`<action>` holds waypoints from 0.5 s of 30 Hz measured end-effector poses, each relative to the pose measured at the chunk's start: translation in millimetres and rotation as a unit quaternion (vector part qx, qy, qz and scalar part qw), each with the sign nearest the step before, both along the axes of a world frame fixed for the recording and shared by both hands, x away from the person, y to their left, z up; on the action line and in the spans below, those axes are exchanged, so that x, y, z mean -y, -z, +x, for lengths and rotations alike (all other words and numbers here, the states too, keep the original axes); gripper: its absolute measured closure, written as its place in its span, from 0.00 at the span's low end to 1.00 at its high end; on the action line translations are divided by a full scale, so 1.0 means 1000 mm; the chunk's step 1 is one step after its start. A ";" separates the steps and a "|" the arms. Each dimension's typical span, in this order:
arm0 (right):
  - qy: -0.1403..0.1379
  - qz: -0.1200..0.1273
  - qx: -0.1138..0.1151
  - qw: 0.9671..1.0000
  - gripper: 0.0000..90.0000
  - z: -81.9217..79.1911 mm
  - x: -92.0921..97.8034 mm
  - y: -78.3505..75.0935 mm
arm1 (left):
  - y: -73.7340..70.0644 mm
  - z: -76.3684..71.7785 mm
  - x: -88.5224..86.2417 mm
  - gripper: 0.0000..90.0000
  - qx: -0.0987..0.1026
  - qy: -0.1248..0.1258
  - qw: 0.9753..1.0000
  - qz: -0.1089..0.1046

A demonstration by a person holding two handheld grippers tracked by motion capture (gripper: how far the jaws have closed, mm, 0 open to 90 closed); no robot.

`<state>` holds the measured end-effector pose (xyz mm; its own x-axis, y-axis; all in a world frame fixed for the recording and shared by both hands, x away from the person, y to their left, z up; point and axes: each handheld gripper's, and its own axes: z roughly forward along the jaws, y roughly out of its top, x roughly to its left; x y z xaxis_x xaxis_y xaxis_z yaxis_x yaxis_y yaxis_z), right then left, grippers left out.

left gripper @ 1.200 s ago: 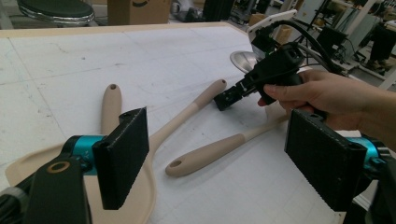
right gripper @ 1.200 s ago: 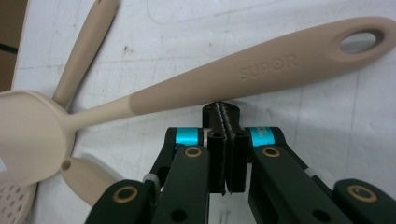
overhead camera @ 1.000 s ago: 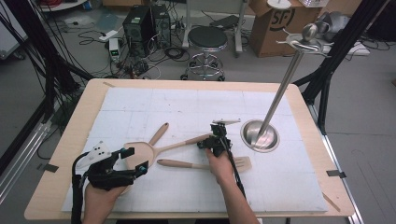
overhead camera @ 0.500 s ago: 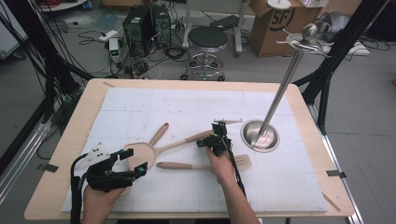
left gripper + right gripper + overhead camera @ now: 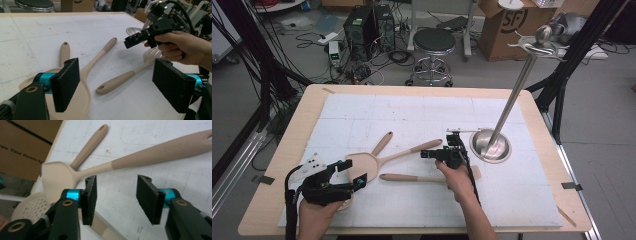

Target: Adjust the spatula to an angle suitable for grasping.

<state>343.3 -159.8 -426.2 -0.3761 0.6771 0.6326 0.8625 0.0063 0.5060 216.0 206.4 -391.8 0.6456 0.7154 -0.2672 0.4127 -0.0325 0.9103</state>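
Work in hand: picking up one of the beige kitchen utensils that lie on the worktop [image 5: 532, 200]; my guess is that they should go on the metal stand [image 5: 490, 145] with hooks on top.
Done so far: nothing, as far as I can judge; all three utensils lie flat and the hooks carry none.
Right gripper [image 5: 451, 153]: fingers apart and empty, above the handle of the long spatula [image 5: 140, 157].
Left gripper [image 5: 336, 179]: fingers wide apart and empty, over the perforated skimmer [image 5: 82, 105] at the near left.
Long spatula, look: smooth beige blade, darker tan handle with raised letters and a hanging hole at its end.
Long spatula, place: middle of the worktop, crossing the skimmer handle.
Slotted turner [image 5: 125, 76]: just beside the right hand.
Left to do: close on a handle, lift, hang.
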 end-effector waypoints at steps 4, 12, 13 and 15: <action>-0.012 0.011 0.036 0.999 0.47 -0.009 0.016 -0.008 | 0.001 0.000 0.001 0.25 -0.001 -0.003 1.000 0.002; -0.026 0.022 0.093 0.995 0.33 -0.030 0.046 -0.017 | 0.001 0.001 0.002 0.25 -0.001 -0.004 1.000 0.004; -0.026 0.022 0.093 0.995 0.33 -0.030 0.046 -0.017 | 0.001 0.001 0.002 0.25 -0.002 -0.005 1.000 0.003; -0.027 0.026 0.104 0.994 0.30 -0.034 0.057 -0.016 | 0.002 0.002 0.004 0.25 -0.002 -0.003 1.000 0.005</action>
<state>309.6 -217.2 -410.7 -0.5370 0.6206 0.5714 0.7382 0.0179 0.6744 217.7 202.8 -393.9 0.6405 0.7215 -0.2631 0.4174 -0.0394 0.9079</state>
